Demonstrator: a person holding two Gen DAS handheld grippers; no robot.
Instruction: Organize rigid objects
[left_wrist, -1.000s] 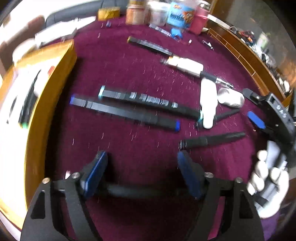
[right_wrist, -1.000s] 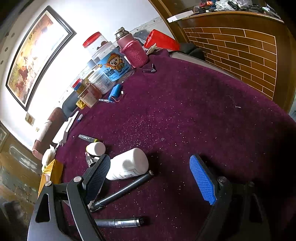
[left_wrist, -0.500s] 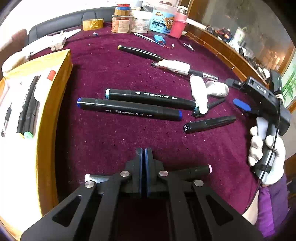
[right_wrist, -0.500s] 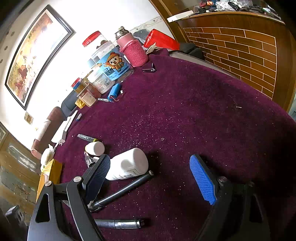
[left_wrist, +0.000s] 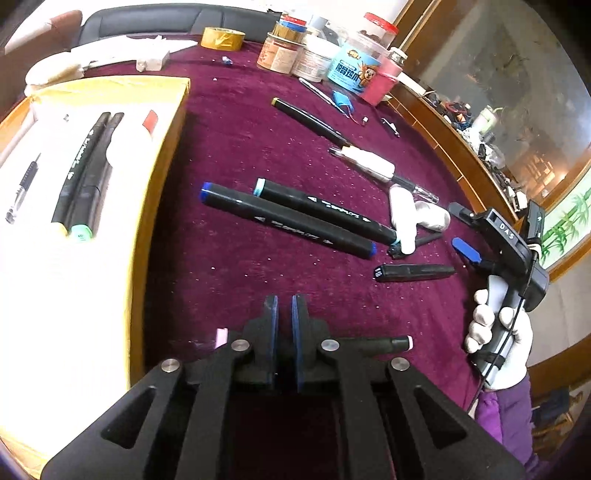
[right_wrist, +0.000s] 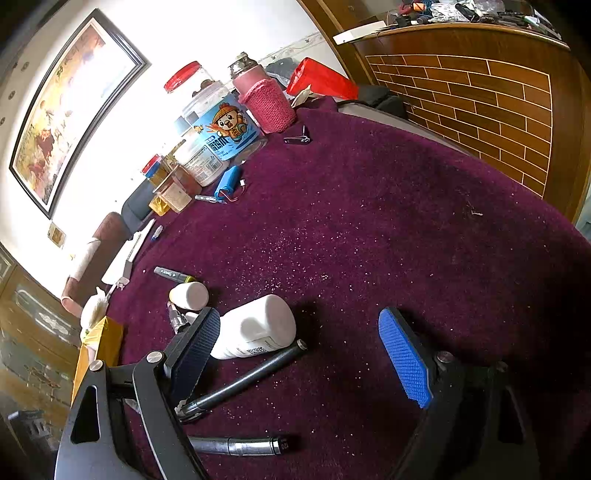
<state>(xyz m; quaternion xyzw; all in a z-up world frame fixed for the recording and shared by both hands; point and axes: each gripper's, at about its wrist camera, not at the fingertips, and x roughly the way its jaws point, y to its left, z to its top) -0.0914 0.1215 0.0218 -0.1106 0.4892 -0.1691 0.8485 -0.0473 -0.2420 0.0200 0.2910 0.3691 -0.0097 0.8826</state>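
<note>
Markers and pens are scattered over the purple cloth surface (left_wrist: 229, 140), which fills most of both views; a brick-pattern wooden rim bounds it along the right of the left wrist view. At the left edge of that view sits a yellow-sided box (left_wrist: 162, 155) with a white floor, already holding two markers (left_wrist: 86, 173) and a small pen (left_wrist: 22, 188).

The left hand-held gripper (left_wrist: 284, 332), at the bottom centre, is closed to a narrow slit across the middle of a pink-tipped marker (left_wrist: 391, 343), whose ends stick out on either side. The right hand-held gripper (right_wrist: 299, 350) is spread wide and holds nothing; it hovers at the lower part of its view over a white bottle (right_wrist: 255, 328) lying on its side and a thin dark pen (right_wrist: 243, 380).

Two long black markers (left_wrist: 295, 218) lie side by side in the middle of the left wrist view, with a shorter black pen (left_wrist: 413, 273) to the lower right.

These markers look stiff, light and smooth-barrelled, so a grip at mid-length should keep them from tipping or rolling. The cloth likely damps sliding. Open cloth lies between the held marker and the box wall, which must be cleared from above. Jars (left_wrist: 354, 66) crowd only the top edge.
</note>
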